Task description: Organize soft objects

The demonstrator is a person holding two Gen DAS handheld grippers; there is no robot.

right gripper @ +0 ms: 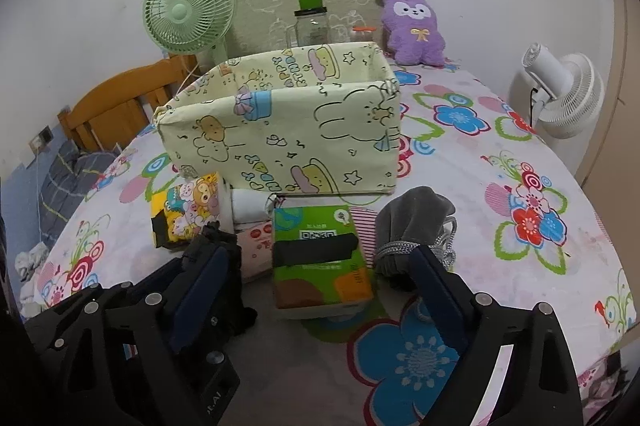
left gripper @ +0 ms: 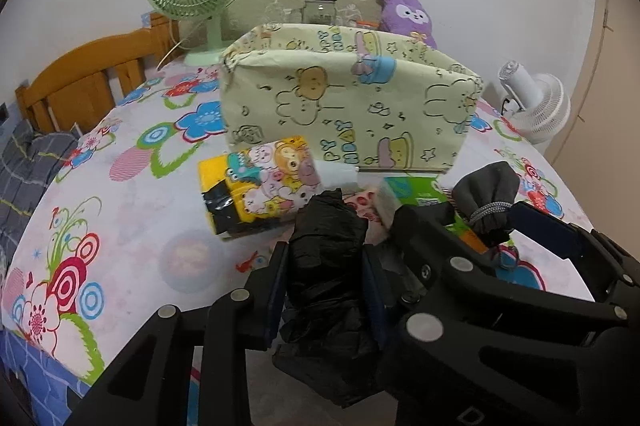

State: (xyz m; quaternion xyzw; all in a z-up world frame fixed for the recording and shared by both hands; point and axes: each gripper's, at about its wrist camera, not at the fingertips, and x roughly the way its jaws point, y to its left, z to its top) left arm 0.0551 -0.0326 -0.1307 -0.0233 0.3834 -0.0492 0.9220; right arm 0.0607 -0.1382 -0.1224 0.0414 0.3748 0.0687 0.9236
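Few words can be read. Beyond the gripper fingers stands a pale yellow fabric box (right gripper: 280,130) with cartoon bunnies; its inner back wall carries lettering that seems to say "HAPPY BIRTHDAY", partly cut off, and its front shows similar letters upside down. Between the right gripper's fingers lies a green tissue pack (right gripper: 320,258) with a QR code and small print too tiny to read.
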